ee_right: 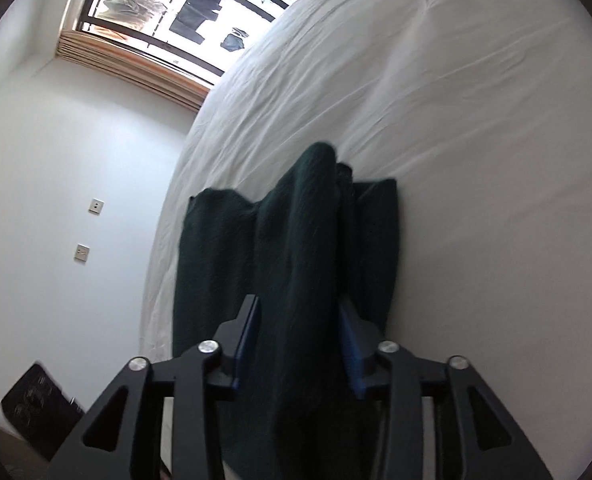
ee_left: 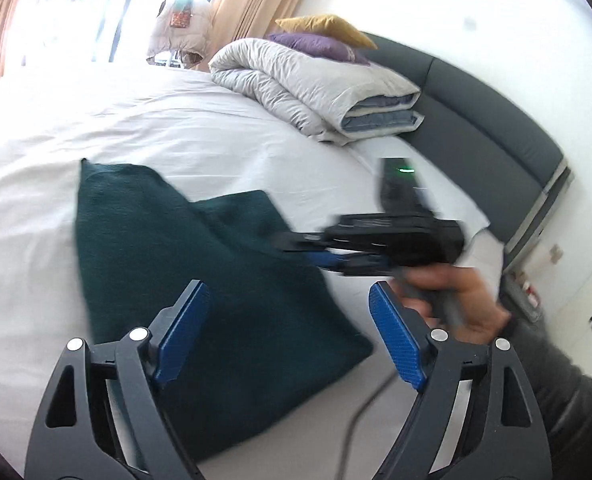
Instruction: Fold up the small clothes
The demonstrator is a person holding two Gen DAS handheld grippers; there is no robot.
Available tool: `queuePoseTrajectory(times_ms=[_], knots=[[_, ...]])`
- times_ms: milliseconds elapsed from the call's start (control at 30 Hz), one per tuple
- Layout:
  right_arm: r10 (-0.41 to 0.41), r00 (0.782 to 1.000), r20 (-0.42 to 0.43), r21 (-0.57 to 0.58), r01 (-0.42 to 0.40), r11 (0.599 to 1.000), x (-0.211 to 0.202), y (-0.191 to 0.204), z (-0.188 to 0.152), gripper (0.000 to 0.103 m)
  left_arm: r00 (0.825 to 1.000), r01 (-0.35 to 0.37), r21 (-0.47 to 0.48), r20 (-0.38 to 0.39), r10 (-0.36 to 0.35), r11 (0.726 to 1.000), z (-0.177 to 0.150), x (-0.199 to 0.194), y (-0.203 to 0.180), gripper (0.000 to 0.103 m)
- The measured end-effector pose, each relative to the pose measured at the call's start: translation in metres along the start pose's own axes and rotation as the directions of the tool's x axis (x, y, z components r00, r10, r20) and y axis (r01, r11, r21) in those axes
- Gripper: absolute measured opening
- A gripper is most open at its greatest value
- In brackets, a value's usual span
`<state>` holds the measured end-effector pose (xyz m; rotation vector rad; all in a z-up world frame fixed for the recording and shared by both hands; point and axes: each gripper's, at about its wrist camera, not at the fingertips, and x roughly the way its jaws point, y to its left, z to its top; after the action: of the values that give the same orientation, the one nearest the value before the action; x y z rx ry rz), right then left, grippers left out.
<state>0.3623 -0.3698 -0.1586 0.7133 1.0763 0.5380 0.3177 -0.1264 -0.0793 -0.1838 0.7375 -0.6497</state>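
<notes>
Left wrist view: left tool (ee_left: pixel 286 316) agape over white bed (ee_left: pixel 176 128); right tool (ee_right: pixel 299 344) clamps green garment (ee_right: pixel 296 240).

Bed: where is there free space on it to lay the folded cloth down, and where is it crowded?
The sheet is bare beyond the green cloth, toward the window, and also between the cloth and the rolled duvet. It is crowded at the headboard corner, where the duvet and pillows lie. The right claw is shut on the cloth; the left claw is open.

One dark green knitted garment (ee_left: pixel 200 280), one folded grey quilted duvet (ee_left: pixel 315 84), two cushions (one mustard (ee_left: pixel 327 26), one purple (ee_left: pixel 315 44)), two wall switch plates (ee_right: pixel 96 205).
</notes>
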Motion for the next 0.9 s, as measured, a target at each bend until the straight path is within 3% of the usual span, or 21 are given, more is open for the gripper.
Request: queuePoseTrajectory(times_ms=[67, 200, 267, 300, 333, 367, 600, 733, 900], knots=[[0.013, 1.000, -0.015, 0.003, -0.013, 1.000, -0.005, 0.004, -0.019, 0.048, 0.999, -0.027, -0.019, -0.041, 0.026, 0.999, -0.001, 0.003, 0.020, 0.082], [0.007, 1.000, -0.021, 0.011, -0.006, 1.000, -0.017, 0.006, -0.047, 0.049, 0.990, -0.081, -0.011, -0.116, 0.080, 0.997, -0.026, 0.025, 0.023, 0.082], [-0.030, 0.999, -0.027, 0.003, 0.030, 1.000, -0.021, 0.004, -0.060, 0.049, 0.983, -0.108, 0.025, -0.144, 0.111, 0.994, -0.036, 0.036, 0.027, 0.082], [-0.068, 0.997, -0.029, -0.021, 0.067, 0.998, -0.022, 0.004, -0.066, 0.038, 0.982, -0.111, 0.034, -0.148, 0.115, 0.993, -0.040, 0.038, 0.027, 0.082], [-0.112, 0.993, -0.028, -0.041, 0.111, 0.993, -0.022, 0.004, -0.070, 0.018, 0.981, -0.115, 0.040, -0.153, 0.120, 0.993, -0.045, 0.043, 0.030, 0.082], [-0.155, 0.988, -0.029, -0.049, 0.153, 0.987, -0.022, 0.001, -0.073, 0.012, 0.981, -0.115, 0.041, -0.152, 0.120, 0.992, -0.046, 0.048, 0.031, 0.082], [-0.129, 0.991, 0.045, 0.038, 0.128, 0.991, -0.031, -0.025, -0.086, 0.009, 0.976, -0.122, 0.079, -0.174, 0.134, 0.989, -0.056, 0.066, 0.038, 0.082], [-0.052, 0.994, 0.091, 0.102, 0.042, 0.994, -0.041, -0.050, -0.100, 0.008, 0.979, -0.109, 0.090, -0.163, 0.123, 0.990, -0.055, 0.077, 0.037, 0.082], [-0.013, 0.998, 0.056, 0.097, 0.007, 0.995, -0.052, -0.052, -0.100, 0.015, 0.987, -0.111, 0.078, -0.106, 0.118, 0.991, -0.044, 0.053, 0.045, 0.082]])
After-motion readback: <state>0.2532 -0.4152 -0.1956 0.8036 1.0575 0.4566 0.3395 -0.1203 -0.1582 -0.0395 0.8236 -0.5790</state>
